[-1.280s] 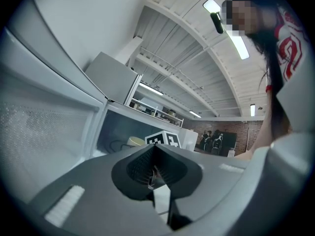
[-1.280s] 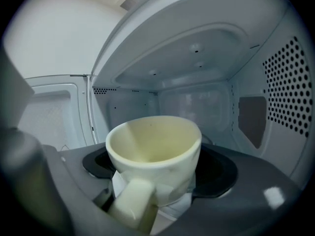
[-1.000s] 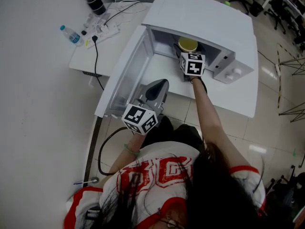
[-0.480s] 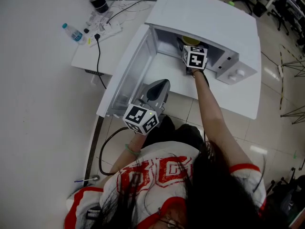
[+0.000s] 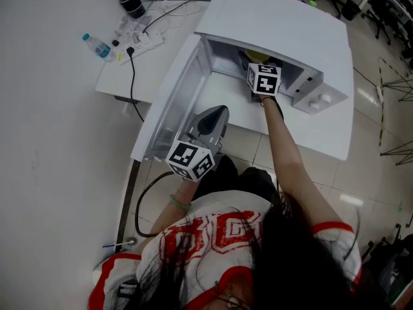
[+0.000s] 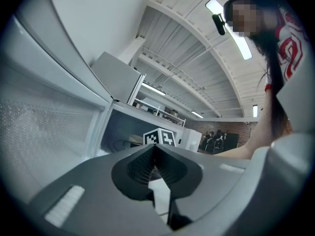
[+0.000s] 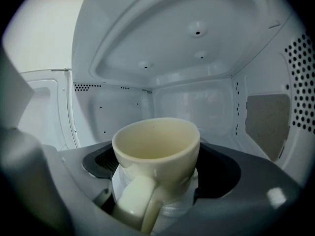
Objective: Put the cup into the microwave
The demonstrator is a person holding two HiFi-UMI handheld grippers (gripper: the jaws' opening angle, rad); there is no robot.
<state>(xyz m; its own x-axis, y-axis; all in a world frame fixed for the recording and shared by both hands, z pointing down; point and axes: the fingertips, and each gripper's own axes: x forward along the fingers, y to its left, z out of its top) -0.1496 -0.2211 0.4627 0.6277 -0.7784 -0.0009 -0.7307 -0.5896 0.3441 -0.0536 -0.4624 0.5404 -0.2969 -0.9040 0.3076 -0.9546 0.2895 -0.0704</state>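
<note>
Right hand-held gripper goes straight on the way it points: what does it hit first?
Probably the back wall of the microwave. The right hand-held gripper, shut on the cup, points into the cavity and nothing shows in between. Depth is unclear.

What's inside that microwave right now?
A cream cup, clamped in the right gripper, is inside the white microwave. The gripper covers the floor beneath, so whether the cup rests there cannot be seen.
</note>
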